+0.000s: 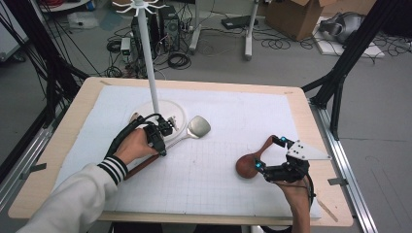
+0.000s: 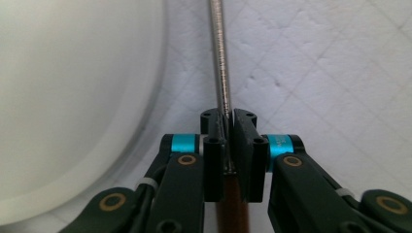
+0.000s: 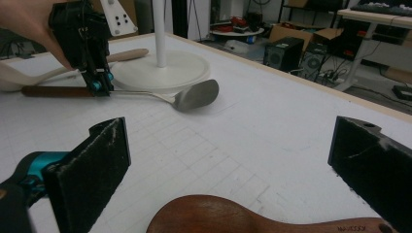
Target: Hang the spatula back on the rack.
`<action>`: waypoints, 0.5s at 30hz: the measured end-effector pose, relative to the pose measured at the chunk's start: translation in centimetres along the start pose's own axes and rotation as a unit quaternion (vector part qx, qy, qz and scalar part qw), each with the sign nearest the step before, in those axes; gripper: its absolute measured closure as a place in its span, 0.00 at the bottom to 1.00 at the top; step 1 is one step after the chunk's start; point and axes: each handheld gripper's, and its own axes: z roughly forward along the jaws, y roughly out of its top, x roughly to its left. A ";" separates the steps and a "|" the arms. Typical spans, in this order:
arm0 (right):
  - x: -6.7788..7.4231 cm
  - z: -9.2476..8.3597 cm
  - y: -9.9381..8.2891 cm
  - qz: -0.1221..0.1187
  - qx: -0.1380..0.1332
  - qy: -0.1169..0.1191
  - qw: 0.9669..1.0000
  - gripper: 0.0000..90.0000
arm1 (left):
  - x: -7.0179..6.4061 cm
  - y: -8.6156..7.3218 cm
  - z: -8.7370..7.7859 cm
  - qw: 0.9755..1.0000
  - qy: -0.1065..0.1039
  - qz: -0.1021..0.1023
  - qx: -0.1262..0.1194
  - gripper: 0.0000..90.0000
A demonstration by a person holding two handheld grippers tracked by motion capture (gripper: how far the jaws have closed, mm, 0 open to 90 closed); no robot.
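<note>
Two grippers are at work on the white mat point(image 1: 218, 121). My left gripper point(image 1: 164, 130) is clamped on the thin metal shaft of the spatula point(image 1: 198, 127), which lies flat beside the stand's round base point(image 1: 177, 109). My right gripper point(image 1: 268, 154) stands wide apart, straddling the wooden spoon point(image 1: 248, 164) without pressing it.
</note>
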 end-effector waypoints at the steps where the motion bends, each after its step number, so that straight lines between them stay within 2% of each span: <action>1: 0.0 0.0 0.0 -0.003 -0.003 -0.001 1.000 0.01 | 0.0 -0.1 0.0 1.000 0.000 0.011 -0.002 0.94; 3: -0.1 0.0 0.0 -0.001 -0.003 -0.002 1.000 0.01 | 0.0 -0.1 0.0 1.000 -0.005 0.008 -0.002 0.94; 4: 0.0 0.0 0.0 0.001 -0.002 -0.001 1.000 0.01 | -0.1 -0.1 0.0 1.000 0.001 0.007 -0.002 0.94; 11: 0.0 0.1 0.0 0.000 0.000 0.001 1.000 0.01 | -0.3 0.0 -0.2 1.000 0.011 0.015 -0.010 0.94; 15: 0.0 0.1 0.0 0.003 0.002 0.001 1.000 0.01 | -0.3 -0.1 -0.3 1.000 0.011 0.017 -0.014 0.94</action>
